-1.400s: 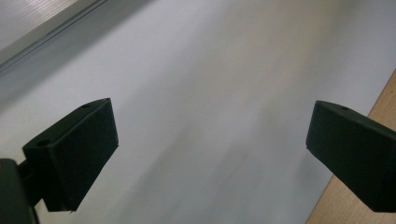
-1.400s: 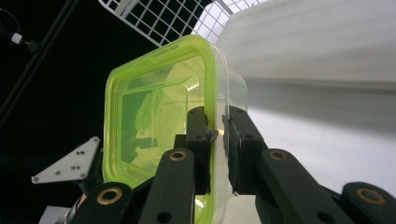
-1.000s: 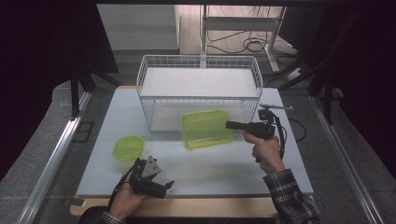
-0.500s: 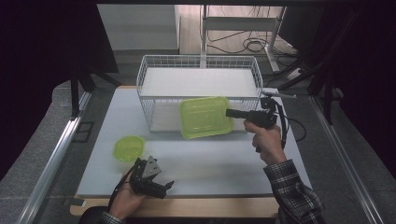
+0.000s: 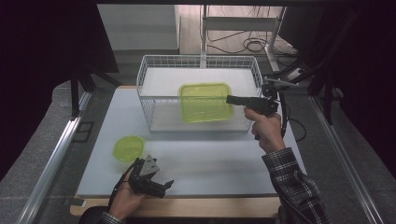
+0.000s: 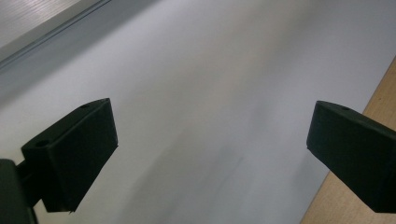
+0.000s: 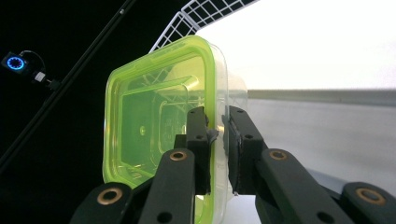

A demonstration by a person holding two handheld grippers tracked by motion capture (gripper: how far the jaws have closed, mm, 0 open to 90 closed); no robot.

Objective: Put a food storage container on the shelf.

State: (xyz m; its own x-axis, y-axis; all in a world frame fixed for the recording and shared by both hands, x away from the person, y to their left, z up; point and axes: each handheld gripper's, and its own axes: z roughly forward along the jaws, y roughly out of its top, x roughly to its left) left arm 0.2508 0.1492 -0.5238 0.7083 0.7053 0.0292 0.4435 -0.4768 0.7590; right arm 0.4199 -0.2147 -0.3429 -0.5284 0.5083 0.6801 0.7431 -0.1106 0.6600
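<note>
So, starting closest to the person: the left gripper (image 5: pixel 154 184) sits low at the near edge of the white table (image 5: pixel 219 158), held in the left hand (image 5: pixel 125 199) and pointing off to the right along that edge. From the left gripper view its two black jaws are spread wide apart with nothing but bare white tabletop between them, plus a strip of the wooden border (image 6: pixel 373 102) at the right. Just beyond that gripper, a bit to its left, a small round green lid (image 5: pixel 128 147) lies flat on the table, near the gripper but not touching it. Further out on the right side, the right hand (image 5: pixel 266 130) comes up out of a plaid sleeve (image 5: pixel 292 179) and holds the right gripper (image 5: pixel 231 99) level, pointing left. That one is clamped on the right edge of a square green container (image 5: pixel 206 101), which sits up over the wire basket (image 5: pixel 198 63), roughly at rim height and towards the basket's front right. In the right gripper view the jaws are pinched tight on the container's rim (image 7: pixel 215 135), one finger on each side of the green lip, with the clear tub body showing behind the green top. Can't really tell from any view whether the container's bottom is touching the basket floor. The basket itself stands at the far half of the table, white wire, with a pale floor. Behind the table there are cables (image 5: pixel 243 44) on the floor and a dark surround.
</note>
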